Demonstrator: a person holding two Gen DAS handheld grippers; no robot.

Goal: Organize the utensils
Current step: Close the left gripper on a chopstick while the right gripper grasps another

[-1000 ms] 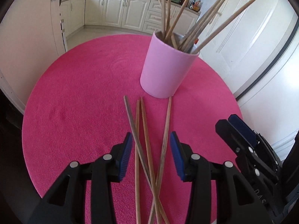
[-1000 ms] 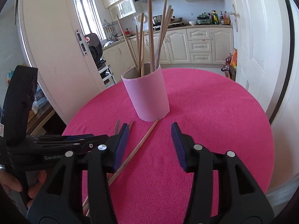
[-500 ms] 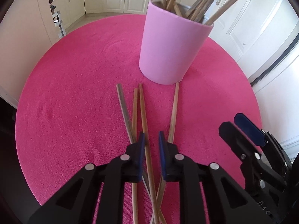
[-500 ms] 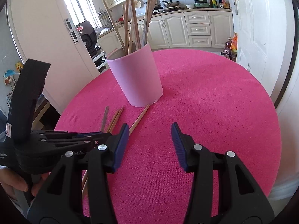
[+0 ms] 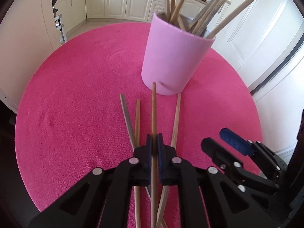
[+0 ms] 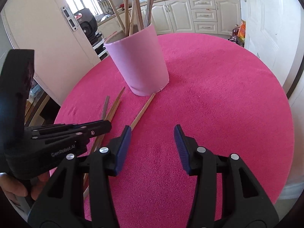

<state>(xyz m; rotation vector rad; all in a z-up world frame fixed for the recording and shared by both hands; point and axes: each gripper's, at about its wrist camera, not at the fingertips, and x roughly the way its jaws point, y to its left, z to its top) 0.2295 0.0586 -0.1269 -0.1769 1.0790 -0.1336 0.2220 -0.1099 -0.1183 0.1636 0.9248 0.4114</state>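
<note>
A pink cup (image 5: 171,60) with several wooden chopsticks standing in it sits on the round table's pink cloth (image 5: 76,95). Before it lie three loose chopsticks: a dark one (image 5: 125,112), a pale one (image 5: 137,117) and one on the right (image 5: 176,117). My left gripper (image 5: 154,144) is shut on a fourth chopstick (image 5: 153,104), whose far tip points at the foot of the cup. My right gripper (image 6: 153,128) stands open over bare cloth, nothing between its fingers, just right of a lone chopstick (image 6: 144,110). In the left wrist view the right gripper (image 5: 214,136) sits at the lower right.
The table's edge curves round on all sides. A white door (image 5: 266,38) stands close on the right, another door panel (image 6: 47,38) on the left. Kitchen cabinets (image 6: 201,17) line the far wall. A hand (image 6: 13,188) holds the left gripper.
My left gripper's jaws have come together onto one chopstick of the loose bunch, whose far end now reaches nearer the cup. The right gripper has tipped downward, still open.
</note>
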